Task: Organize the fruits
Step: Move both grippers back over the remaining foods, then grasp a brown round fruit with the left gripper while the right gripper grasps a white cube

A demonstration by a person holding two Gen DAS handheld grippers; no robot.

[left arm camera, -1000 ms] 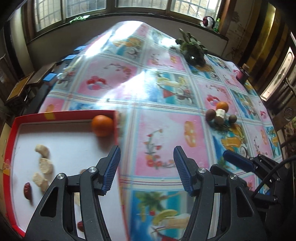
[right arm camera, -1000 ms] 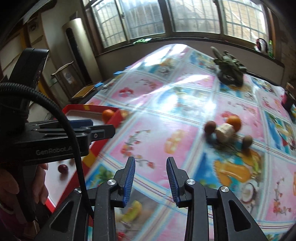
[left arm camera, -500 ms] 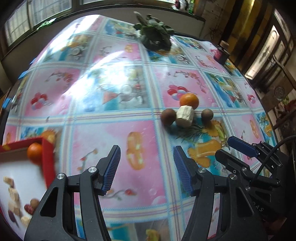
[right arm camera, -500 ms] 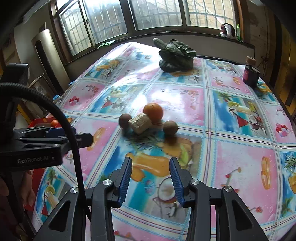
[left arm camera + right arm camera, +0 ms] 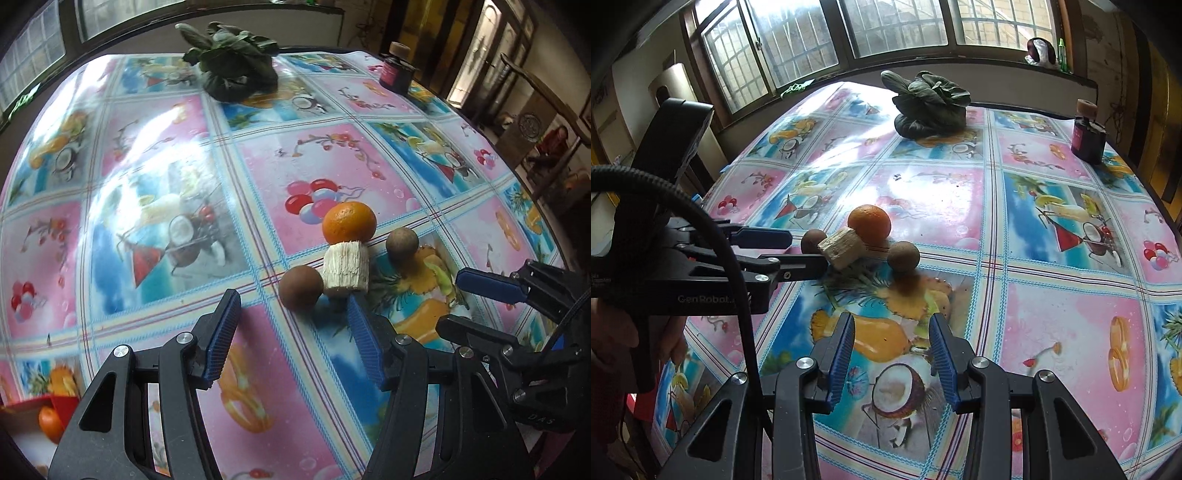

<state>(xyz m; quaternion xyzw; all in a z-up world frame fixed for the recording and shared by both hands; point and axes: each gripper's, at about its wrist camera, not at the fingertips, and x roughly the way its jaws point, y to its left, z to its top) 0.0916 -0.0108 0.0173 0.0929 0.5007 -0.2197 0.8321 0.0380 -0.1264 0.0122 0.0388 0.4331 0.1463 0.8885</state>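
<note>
A cluster of fruit is sitting in the middle of the glossy fruit-patterned tablecloth (image 5: 155,184): a round orange tangerine (image 5: 349,222), a pale fibrous cut chunk of sugarcane (image 5: 346,270) touching its near side, a brown round fruit (image 5: 301,291) just beside the chunk on one side, and a second brown round fruit (image 5: 402,245) a little apart on the other.

The left gripper (image 5: 293,332) is hovering just short of the nearer brown fruit, its blue-padded jaws standing apart with nothing between them. The right gripper (image 5: 892,339) is hanging near the cluster too; its jaws have just been opening a little and are holding nothing.

A red-rimmed white tray (image 5: 55,400) with another tangerine (image 5: 51,424) in it is showing at the lower left corner of the left view. Far back, a bunch of dark leafy greens (image 5: 929,105) and a small dark bottle (image 5: 1087,136) are resting on the cloth
</note>
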